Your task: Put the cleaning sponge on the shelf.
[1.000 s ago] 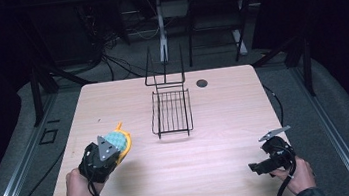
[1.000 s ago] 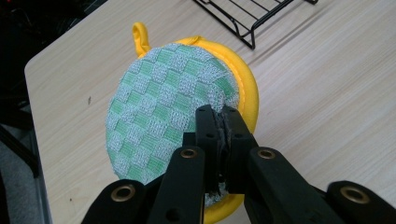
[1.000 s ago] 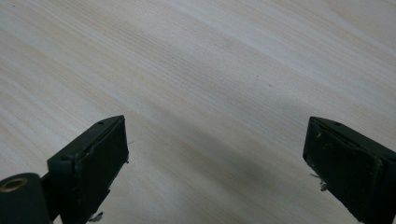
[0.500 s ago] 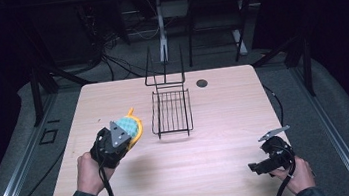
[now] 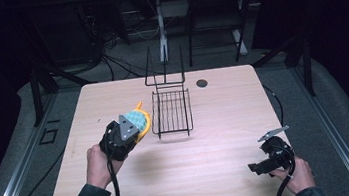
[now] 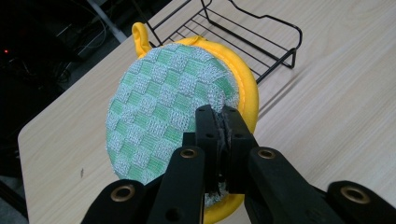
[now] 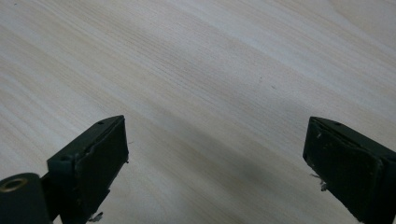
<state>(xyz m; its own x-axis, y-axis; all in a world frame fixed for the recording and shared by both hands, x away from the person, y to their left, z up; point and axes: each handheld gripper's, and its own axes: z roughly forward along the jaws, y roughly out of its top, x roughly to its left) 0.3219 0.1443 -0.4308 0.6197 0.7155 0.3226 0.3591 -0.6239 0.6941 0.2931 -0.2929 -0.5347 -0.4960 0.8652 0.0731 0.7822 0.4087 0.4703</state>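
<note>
A round pot holder [image 6: 173,107] with a green checked face and a yellow rim and loop hangs above the table, and my left gripper [image 6: 221,135] is shut on its lower edge. In the high view the pot holder [image 5: 139,119] and left gripper [image 5: 131,128] sit just left of the black wire rack [image 5: 172,112]. That rack [image 6: 243,32] lies right behind the pot holder in the left gripper view. My right gripper [image 5: 257,167] rests low near the table's front right corner, jaws open over bare wood [image 7: 210,93], nothing between them.
The light wooden table [image 5: 228,141] has a small dark round hole [image 5: 202,82] near its far edge. Beyond the far edge stand dark frame legs and cables on the floor. A cable trails from each gripper toward the front edge.
My left gripper has carried the pot holder up and to the right, from the left part of the table to just beside the wire rack. The right gripper has stayed put.
</note>
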